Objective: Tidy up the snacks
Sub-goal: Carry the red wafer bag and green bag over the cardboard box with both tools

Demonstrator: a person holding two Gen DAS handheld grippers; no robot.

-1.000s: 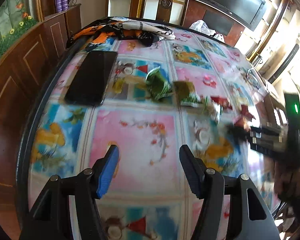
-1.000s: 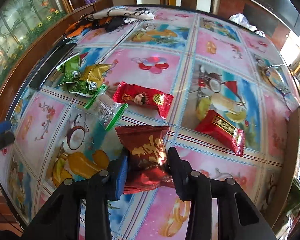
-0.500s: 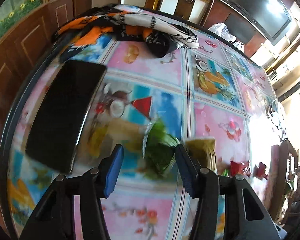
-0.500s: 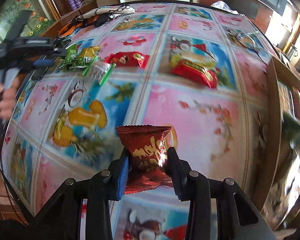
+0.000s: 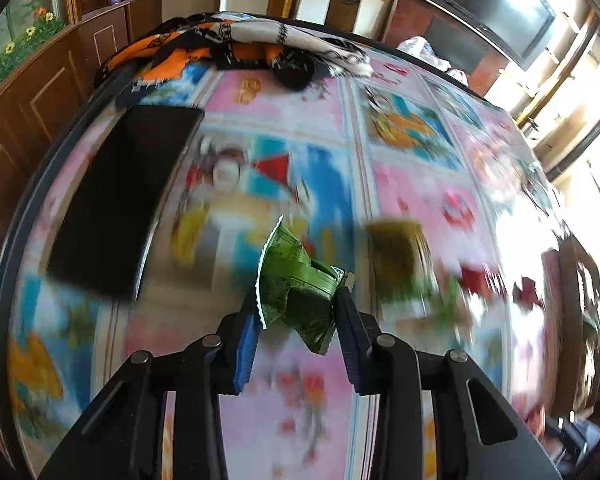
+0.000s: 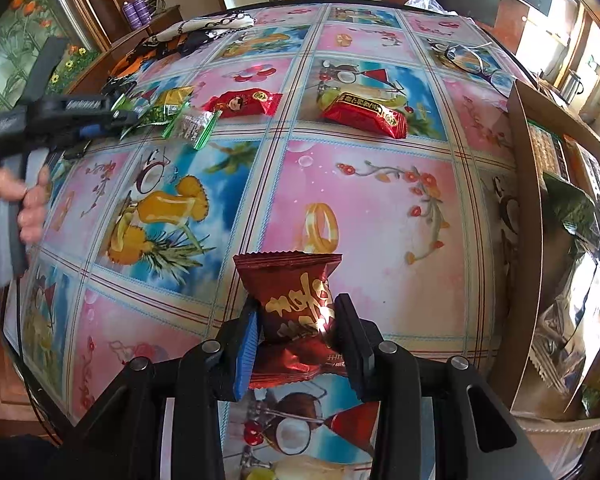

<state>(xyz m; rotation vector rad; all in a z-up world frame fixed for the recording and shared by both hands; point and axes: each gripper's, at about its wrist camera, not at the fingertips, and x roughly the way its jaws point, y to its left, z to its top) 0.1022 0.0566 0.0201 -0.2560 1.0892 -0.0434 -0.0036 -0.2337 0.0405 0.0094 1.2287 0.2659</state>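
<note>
Left gripper (image 5: 296, 312) apparently clamping green snack (image 5: 296, 292)

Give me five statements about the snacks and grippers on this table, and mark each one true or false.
1. The right gripper is shut on a dark red snack packet. True.
2. The left gripper is empty. False: a green snack packet sits between its pads, and its jaws have just been closing on it.
3. A cardboard box with foil bags inside stands at the table's right edge in the right wrist view. True.
4. Only one red packet is left lying on the table. False: two lie there, a red candy packet and a larger red packet.
5. A pair of glasses lies on the table beyond the box. True.
</note>
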